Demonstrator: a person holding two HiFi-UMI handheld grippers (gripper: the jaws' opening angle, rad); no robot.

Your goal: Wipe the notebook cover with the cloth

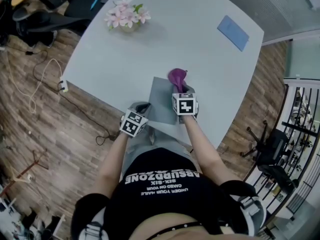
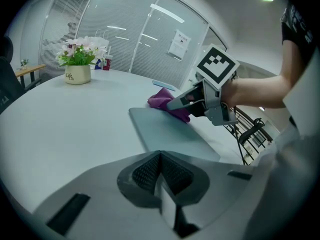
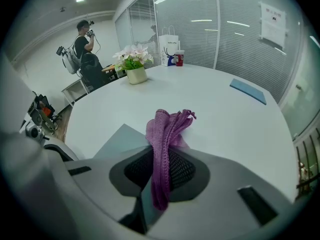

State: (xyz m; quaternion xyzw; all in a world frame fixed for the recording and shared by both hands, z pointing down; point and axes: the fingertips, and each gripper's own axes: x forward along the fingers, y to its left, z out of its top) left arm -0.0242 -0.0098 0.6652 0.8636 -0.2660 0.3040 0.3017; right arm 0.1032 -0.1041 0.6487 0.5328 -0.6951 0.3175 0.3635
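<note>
Entry: grey notebook [image 1: 162, 103] flat on the desk [image 1: 175, 34], near the person's edge; purple cloth [image 1: 177, 77] at the notebook's far edge.
Hazards, as judged: the cloth is bunched into a narrow fold, so a stroke may clean only a thin strip. It may also drag out of the grip if it catches. The notebook may slide on the smooth desk, since it cannot be told whether anything pins it. Pose: right forearm reaches forward over the cover, and the right tongs [image 3: 161, 156] are clenched on the cloth and point away from the body. Left arm is bent, and the left tongs [image 2: 160, 159] are low by the notebook's near left corner, clenched on nothing; contact with the cover is unclear.
</note>
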